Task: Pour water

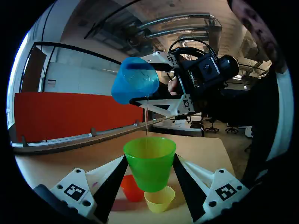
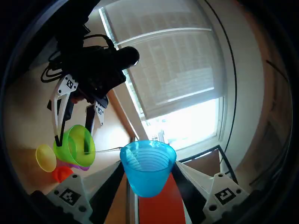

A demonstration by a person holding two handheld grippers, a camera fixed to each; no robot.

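My left gripper [image 1: 149,170] is shut on a green cup [image 1: 150,164], held upright above the wooden table [image 1: 202,149]. Above it the right gripper [image 1: 139,79] holds a blue cup [image 1: 133,79] tipped over, and a thin stream of water [image 1: 147,117] falls from its rim into the green cup. In the right gripper view, my right gripper [image 2: 148,173] is shut on the blue cup [image 2: 147,171]. A thin stream [image 2: 106,150] runs from it to the green cup [image 2: 76,145], which the left gripper [image 2: 73,140] holds.
A small red cup [image 1: 130,187] and a yellow cup [image 1: 160,198] stand on the table under the green one; they show again as the yellow cup [image 2: 45,158] and red cup [image 2: 62,173], with a purple cup [image 2: 83,168] behind. A red partition [image 1: 71,114] lines the table's far edge.
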